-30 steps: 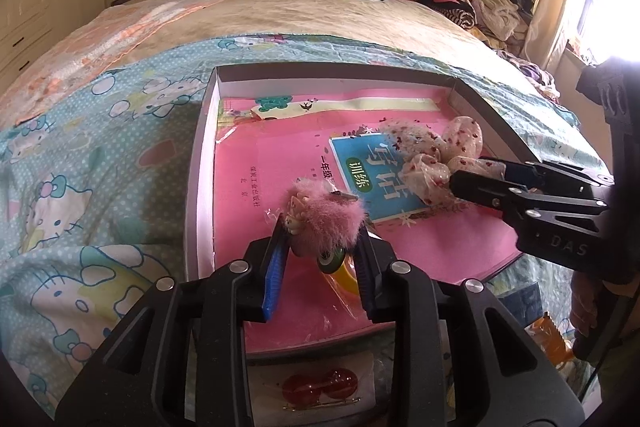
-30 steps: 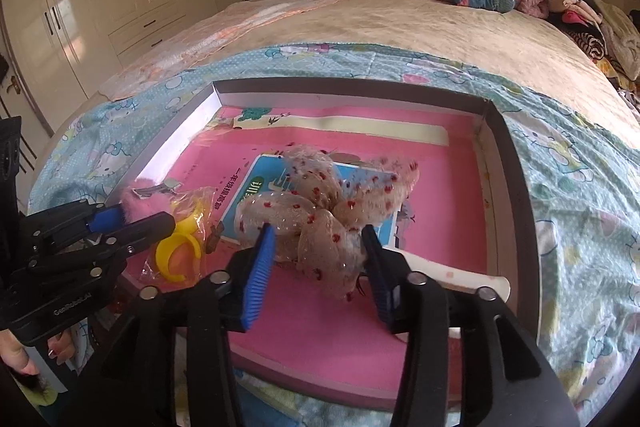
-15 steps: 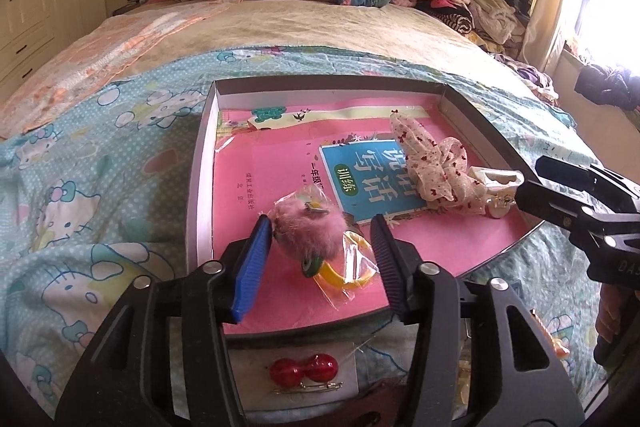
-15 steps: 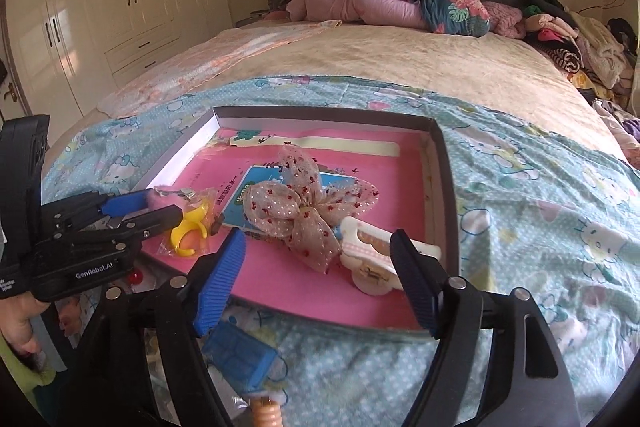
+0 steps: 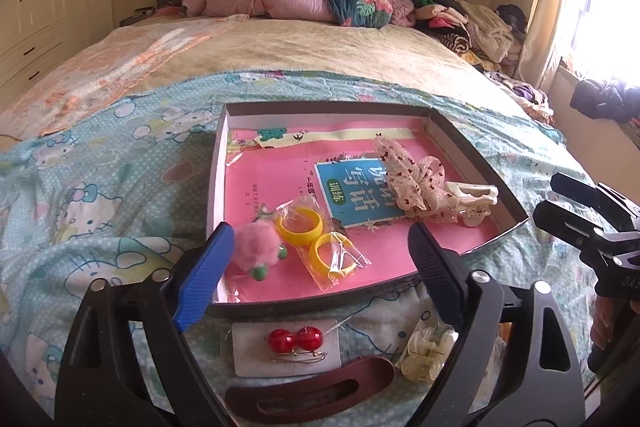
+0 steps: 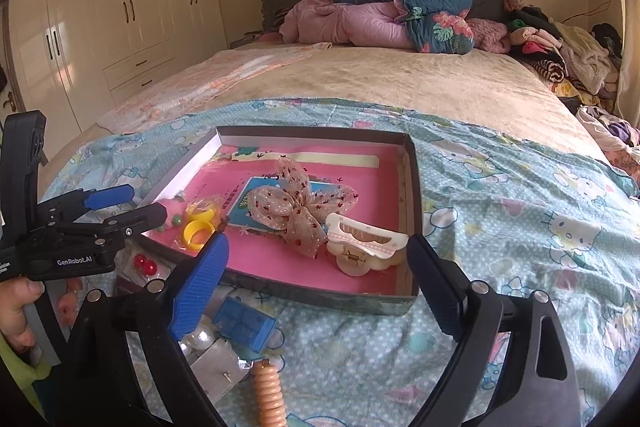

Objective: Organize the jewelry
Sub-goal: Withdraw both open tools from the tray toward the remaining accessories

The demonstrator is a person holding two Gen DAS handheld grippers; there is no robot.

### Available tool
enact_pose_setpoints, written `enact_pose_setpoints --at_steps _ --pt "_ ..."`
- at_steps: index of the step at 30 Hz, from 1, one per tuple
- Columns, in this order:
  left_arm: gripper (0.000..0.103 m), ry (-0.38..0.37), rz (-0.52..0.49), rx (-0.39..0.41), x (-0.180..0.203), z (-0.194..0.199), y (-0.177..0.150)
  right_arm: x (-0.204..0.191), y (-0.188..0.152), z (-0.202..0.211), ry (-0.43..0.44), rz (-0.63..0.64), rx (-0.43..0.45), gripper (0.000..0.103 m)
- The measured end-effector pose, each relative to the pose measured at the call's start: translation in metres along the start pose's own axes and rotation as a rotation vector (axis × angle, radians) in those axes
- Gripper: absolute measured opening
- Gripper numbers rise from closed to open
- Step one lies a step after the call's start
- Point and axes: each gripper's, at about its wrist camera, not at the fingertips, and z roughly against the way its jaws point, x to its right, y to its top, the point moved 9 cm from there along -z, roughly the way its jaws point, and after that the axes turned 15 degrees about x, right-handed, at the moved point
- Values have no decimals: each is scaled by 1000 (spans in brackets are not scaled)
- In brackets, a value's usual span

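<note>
A grey-walled tray (image 5: 216,187) with a pink floor lies on the bedspread. In it rest a pink pompom charm (image 5: 256,247), a bag of yellow rings (image 5: 316,239), a dotted bow (image 5: 412,179) and a white claw clip (image 5: 472,199). My left gripper (image 5: 320,259) hovers over the tray's near edge, its jaws opening wide, with nothing pressed between them. My right gripper (image 6: 318,279) hangs before the tray's near right corner, jaws also opening, clear of the bow (image 6: 296,207) and the claw clip (image 6: 364,247). Each gripper shows in the other's view: the right gripper (image 5: 546,197), the left gripper (image 6: 146,203).
On the bedspread in front of the tray lie red bead earrings on a card (image 5: 296,341), a maroon hair clip (image 5: 312,387), a bagged cream clip (image 5: 428,351), a blue box (image 6: 244,323), pearls (image 6: 196,341) and a peach spiral tie (image 6: 270,391). Bedding and clothes pile up at the far end.
The left gripper let go of the pink pompom and the right one let go of the dotted bow. Both pulled back and up from the tray, jaws spreading wide.
</note>
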Motion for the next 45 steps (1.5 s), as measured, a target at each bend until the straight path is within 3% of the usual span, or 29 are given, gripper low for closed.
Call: enact_pose_setpoints --at_steps 4,15,45 --pt "91 7 14 31 -1 14 8 0 3 12 -2 -1 20 90" --pt "91 36 34 73 -9 43 14 -9 1 42 11 0 45 90" --pt "91 105 54 19 -36 83 -46 -59 -57 75 67 64 -24 90"
